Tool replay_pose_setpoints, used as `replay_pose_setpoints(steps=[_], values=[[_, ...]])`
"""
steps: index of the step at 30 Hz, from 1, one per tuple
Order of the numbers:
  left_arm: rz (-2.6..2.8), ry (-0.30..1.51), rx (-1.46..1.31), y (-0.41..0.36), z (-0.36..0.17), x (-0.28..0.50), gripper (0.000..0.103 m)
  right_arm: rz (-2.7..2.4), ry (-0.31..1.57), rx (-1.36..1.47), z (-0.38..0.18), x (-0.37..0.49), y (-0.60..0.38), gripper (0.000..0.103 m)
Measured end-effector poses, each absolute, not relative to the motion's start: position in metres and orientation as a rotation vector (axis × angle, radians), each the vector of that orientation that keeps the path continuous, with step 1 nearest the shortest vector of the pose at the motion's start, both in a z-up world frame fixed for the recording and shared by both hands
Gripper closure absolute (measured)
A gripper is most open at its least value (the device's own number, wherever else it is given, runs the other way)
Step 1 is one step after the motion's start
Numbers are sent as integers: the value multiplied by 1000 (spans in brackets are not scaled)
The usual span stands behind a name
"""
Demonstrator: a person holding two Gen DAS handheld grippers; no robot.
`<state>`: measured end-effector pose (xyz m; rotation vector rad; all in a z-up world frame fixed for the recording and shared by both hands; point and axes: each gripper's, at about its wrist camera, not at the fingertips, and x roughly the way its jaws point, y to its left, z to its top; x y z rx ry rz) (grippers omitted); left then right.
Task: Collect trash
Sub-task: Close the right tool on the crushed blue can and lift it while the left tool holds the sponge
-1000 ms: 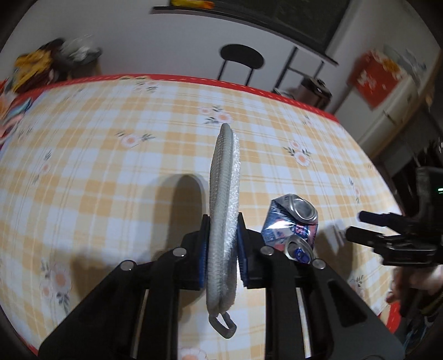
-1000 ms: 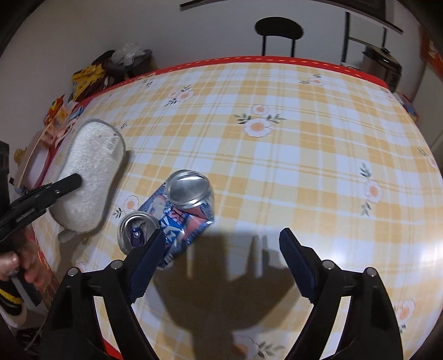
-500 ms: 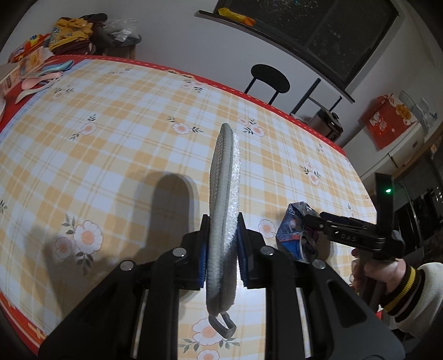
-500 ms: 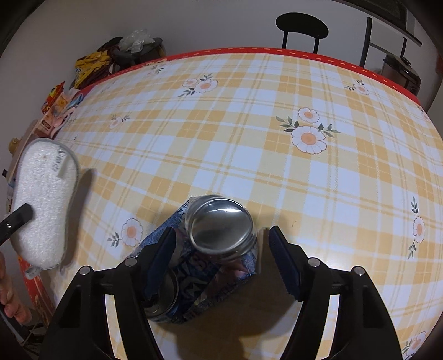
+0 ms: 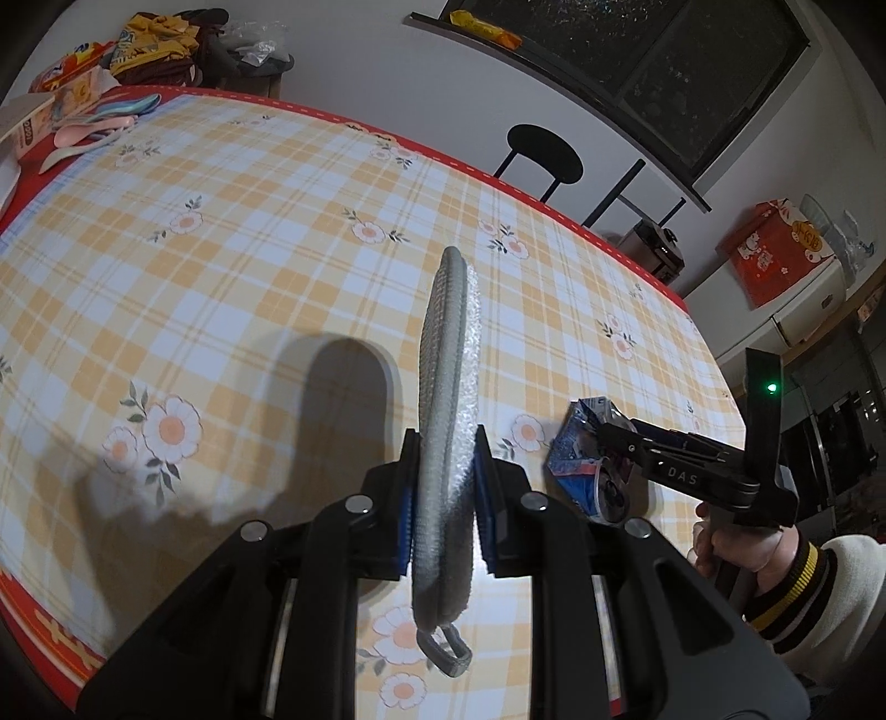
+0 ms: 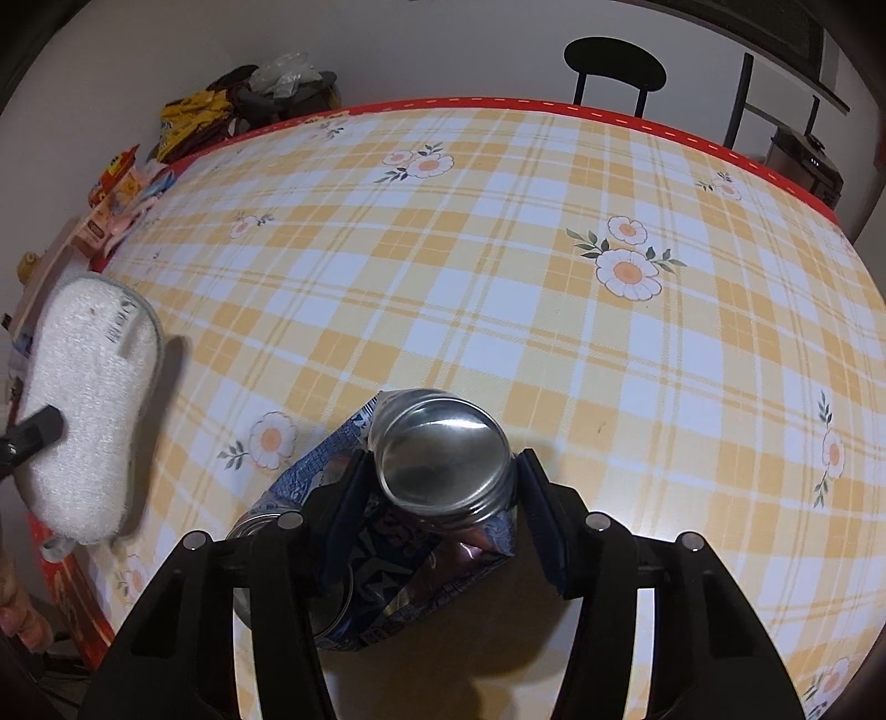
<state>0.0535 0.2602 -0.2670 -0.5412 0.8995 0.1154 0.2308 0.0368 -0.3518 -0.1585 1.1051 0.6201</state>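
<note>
A crushed blue and silver drink can (image 6: 443, 459) lies on the checked tablecloth (image 6: 498, 277), its shiny bottom end up. My right gripper (image 6: 440, 471) straddles that end with its jaws closing; the pads stand close against the can's sides, with a sliver of gap on the right. In the left wrist view the can (image 5: 576, 448) sits at the right under the right gripper (image 5: 609, 437), which a hand with a striped cuff holds. My left gripper (image 5: 443, 443) is shut on a grey and white sponge pad (image 5: 443, 343) held on edge above the table. The right wrist view shows the sponge pad (image 6: 83, 399) at far left.
Boxes and pastel spoons (image 5: 83, 122) crowd the table's far left corner, with bags (image 5: 160, 44) behind. A black chair (image 5: 545, 155) stands at the far edge. A cooker (image 5: 653, 249) and a red box (image 5: 775, 249) sit off to the right.
My right gripper has come down over the can and its jaws have narrowed around it. My left gripper has drawn the sponge leftwards, away from the can, and rolled a little.
</note>
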Motion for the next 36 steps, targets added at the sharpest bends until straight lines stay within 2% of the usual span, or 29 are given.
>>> replay_pose_setpoints(steps=[7,22,36], values=[[93,906,-533,247,-267,51,82,635,1078,-5,-334,214,11,50],[51,893,-483,227,-251,58,82,674,955,46,-291,185,-18,50],[28,805,-389,204,-199,69,82,650,819,92,-242,182,-63,50]])
